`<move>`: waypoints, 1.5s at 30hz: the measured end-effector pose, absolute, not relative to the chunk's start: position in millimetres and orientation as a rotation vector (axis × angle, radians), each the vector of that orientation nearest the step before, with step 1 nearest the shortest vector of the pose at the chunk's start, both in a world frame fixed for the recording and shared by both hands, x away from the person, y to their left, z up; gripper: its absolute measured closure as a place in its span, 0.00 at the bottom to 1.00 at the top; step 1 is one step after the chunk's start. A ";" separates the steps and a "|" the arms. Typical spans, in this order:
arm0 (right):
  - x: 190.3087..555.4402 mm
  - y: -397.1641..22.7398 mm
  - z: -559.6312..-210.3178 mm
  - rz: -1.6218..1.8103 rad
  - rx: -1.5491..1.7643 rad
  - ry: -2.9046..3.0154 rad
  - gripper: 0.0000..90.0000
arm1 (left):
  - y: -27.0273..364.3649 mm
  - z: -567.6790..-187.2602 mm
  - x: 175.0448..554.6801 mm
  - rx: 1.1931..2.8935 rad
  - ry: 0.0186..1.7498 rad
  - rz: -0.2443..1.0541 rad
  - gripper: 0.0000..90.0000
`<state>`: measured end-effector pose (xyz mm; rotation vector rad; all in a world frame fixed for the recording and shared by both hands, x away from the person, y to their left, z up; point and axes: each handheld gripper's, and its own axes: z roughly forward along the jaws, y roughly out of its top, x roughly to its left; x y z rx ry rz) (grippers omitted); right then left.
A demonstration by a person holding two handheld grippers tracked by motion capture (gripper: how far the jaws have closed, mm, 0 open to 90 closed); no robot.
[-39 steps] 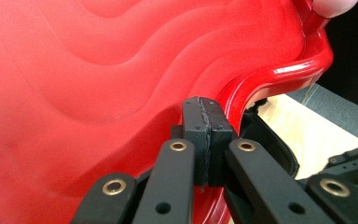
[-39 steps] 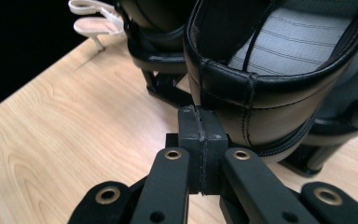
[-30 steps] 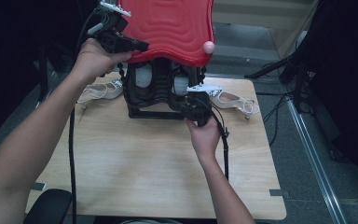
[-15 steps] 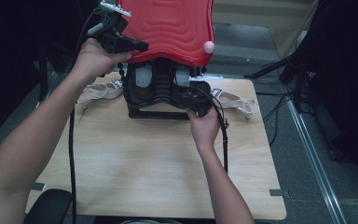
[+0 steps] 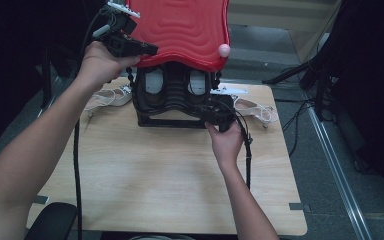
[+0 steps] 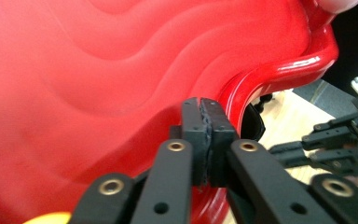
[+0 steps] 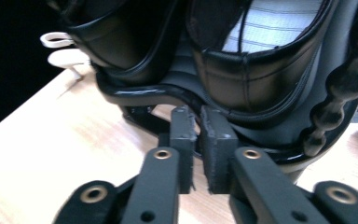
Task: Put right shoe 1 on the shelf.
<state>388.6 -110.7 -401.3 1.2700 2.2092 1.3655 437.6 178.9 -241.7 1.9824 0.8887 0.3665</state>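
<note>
Two claws at red-lidded rack (image 5: 180, 30)

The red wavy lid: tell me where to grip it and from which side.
Grip the red wavy lid at its thick rolled rim, probably best coming in from the left edge, where the left gripper is. The rim is a narrow lip that jaws can straddle; the broad wavy face offers no hold.

Red wavy-surfaced seat (image 5: 180, 30) stands tilted atop its black frame (image 5: 172, 97) at the table's far edge.
</note>
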 end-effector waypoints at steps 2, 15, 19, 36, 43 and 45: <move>384.3 -113.4 -402.1 1.363 1.260 2.233 0.87 | 182.9 -237.1 433.9 1.973 0.887 0.308 0.86; 352.1 -134.1 -415.0 1.410 1.153 2.225 0.68 | 201.3 -244.9 391.0 1.969 0.838 0.306 0.63; 344.1 -137.6 -422.1 1.438 1.165 2.265 0.67 | 200.6 -250.8 378.5 2.001 0.821 0.307 0.61; 325.8 -148.1 -461.8 1.445 1.279 2.385 0.71 | 201.9 -314.3 346.3 2.016 0.844 0.236 0.60; 320.6 -154.2 -469.7 1.453 1.307 2.358 0.69 | 197.5 -352.7 336.5 2.034 0.853 0.216 0.60; 316.7 -154.0 -469.2 1.446 1.285 2.316 0.71 | 198.0 -366.8 336.1 2.033 0.858 0.186 0.60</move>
